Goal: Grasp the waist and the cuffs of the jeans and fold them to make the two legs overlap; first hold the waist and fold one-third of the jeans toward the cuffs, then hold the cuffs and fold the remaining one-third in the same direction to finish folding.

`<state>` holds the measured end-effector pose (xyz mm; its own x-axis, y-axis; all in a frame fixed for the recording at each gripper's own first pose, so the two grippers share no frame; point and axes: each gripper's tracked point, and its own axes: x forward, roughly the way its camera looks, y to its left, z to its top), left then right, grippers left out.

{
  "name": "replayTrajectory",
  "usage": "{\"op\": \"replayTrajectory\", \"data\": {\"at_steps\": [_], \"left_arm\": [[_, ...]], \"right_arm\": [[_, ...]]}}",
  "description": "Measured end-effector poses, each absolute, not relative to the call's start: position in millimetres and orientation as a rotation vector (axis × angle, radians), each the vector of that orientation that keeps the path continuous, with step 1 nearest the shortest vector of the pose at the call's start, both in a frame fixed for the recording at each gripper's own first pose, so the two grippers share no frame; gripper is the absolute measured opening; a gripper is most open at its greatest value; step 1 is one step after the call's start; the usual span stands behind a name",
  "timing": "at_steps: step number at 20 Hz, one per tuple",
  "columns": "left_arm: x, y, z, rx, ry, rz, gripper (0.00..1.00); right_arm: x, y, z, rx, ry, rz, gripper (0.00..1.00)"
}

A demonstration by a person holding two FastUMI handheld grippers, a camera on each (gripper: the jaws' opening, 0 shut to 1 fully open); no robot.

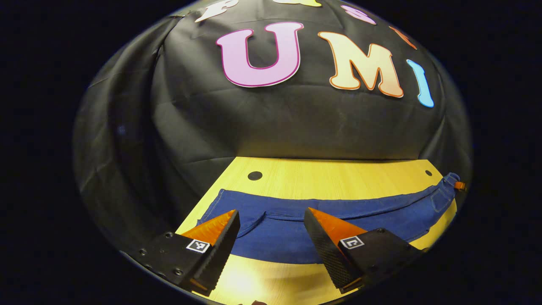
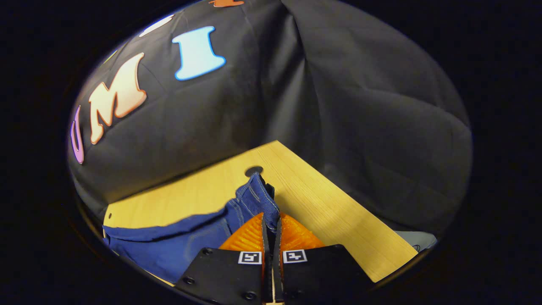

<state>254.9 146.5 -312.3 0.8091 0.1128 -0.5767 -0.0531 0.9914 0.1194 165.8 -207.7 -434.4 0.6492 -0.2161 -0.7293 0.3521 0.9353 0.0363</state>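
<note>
Blue jeans (image 1: 338,218) lie stretched across the yellow wooden table (image 1: 322,173). My left gripper (image 1: 271,212) stands open just above the cloth near its left end, with the fingers apart and nothing between them. A curved seam shows between the fingers. My right gripper (image 2: 271,218) is shut on a stitched edge of the jeans (image 2: 256,192), which sticks up past the fingertips. In the left gripper view the right gripper (image 1: 460,185) shows small at the far right, where that end of the jeans is lifted. I cannot tell which end is the waist.
The table has round holes near its far corners (image 1: 255,175) (image 2: 254,170). Black cloth walls close in behind the table and on both sides. Bare wood runs along the far edge (image 2: 182,190) and at the right end (image 2: 338,212).
</note>
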Motion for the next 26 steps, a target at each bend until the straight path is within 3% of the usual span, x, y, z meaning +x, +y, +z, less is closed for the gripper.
{"op": "replayTrajectory", "data": {"at_steps": [1, 8, 11, 18, 26], "left_arm": [[254, 152, -312, 0.09, 0.618, 0.086, 0.95], [252, 198, -308, 0.054, 0.615, 0.035, 0.95], [249, 218, -304, 0.038, 0.604, 0.015, 0.95], [237, 274, -310, 0.031, 0.627, -0.028, 0.95], [223, 315, -331, 0.034, 0.691, -0.055, 0.96]], "right_arm": [[170, -196, -422, 0.181, 0.775, -0.312, 0.01], [194, -61, -337, 0.102, 0.632, -0.144, 0.04], [192, -5, -330, 0.119, 0.615, -0.091, 0.04], [172, 125, -337, 0.214, 0.61, 0.031, 0.04], [130, 221, -420, 0.274, 0.747, 0.111, 0.04]]}}
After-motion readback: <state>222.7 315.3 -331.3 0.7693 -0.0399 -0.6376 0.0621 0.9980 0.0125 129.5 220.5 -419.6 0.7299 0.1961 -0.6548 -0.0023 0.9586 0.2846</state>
